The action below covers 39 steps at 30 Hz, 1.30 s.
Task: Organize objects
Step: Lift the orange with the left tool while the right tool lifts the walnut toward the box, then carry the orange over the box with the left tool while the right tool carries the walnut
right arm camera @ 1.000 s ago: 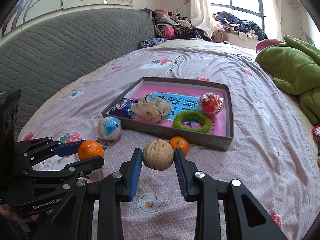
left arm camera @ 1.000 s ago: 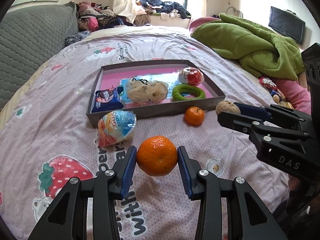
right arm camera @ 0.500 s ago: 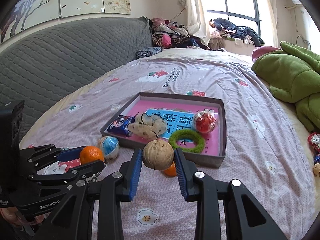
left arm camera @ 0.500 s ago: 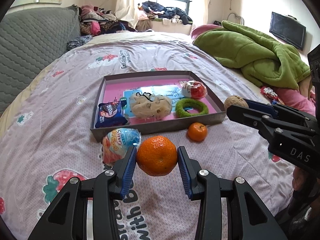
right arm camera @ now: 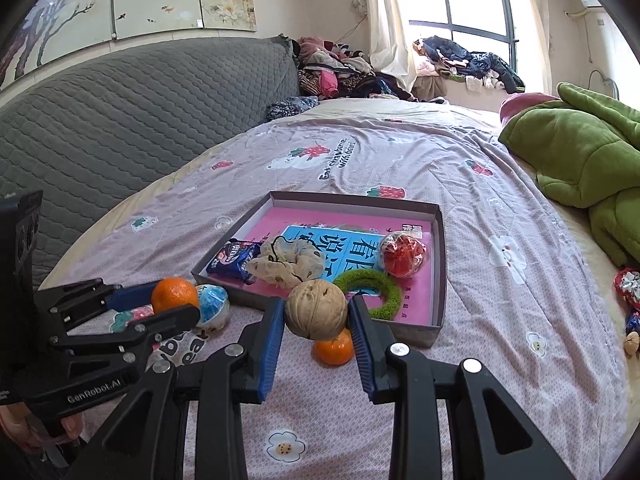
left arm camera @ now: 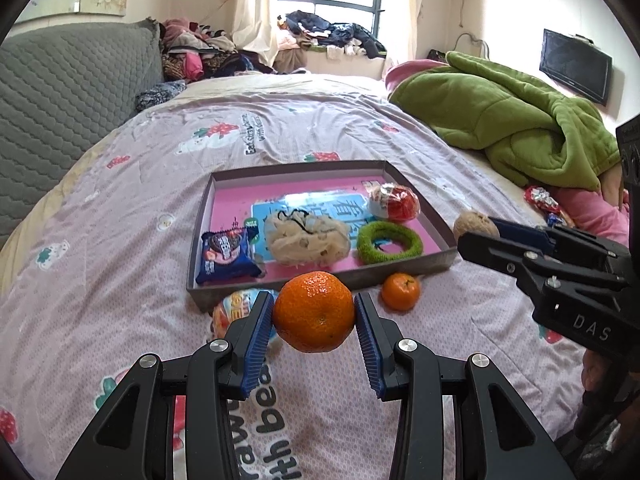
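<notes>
Am holding mandarin [left arm camera: 315, 312] clamped in left gripper [left arm camera: 315, 334], walnut [right arm camera: 316, 309] clamped in right gripper [right arm camera: 316, 334]; both now raised higher above bed [left arm camera: 120, 220], nearer tray [left arm camera: 199, 240] than before.

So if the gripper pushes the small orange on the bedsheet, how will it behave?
The small round orange mandarin would probably roll, being nearly spherical. The soft pink printed bedsheet should slow it. The grey shallow box wall beside it may stop it.
</notes>
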Available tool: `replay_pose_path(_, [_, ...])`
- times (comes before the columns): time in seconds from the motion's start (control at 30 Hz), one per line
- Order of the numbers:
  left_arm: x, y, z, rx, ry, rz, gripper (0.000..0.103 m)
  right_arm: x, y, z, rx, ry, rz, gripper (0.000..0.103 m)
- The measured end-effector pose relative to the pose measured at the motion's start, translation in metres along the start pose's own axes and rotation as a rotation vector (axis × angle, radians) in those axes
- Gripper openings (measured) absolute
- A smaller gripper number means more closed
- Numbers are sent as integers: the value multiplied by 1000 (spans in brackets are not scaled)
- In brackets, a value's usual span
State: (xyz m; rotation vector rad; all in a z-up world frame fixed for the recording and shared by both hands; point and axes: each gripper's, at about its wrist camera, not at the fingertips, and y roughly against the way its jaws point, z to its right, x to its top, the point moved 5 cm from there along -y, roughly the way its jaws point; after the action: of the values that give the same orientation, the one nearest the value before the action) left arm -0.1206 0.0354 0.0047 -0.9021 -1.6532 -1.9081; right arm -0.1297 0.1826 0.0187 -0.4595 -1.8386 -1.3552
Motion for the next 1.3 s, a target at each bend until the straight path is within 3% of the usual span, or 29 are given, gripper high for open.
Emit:
replay_pose_path(0.73, [43, -24, -16, 29, 17, 25, 43, 38, -19, 14, -24, -2, 24, 33])
replay_pose_path(1.3, [58, -49, -14, 38, 18, 17, 43, 57, -38, 23, -20, 3, 36, 33])
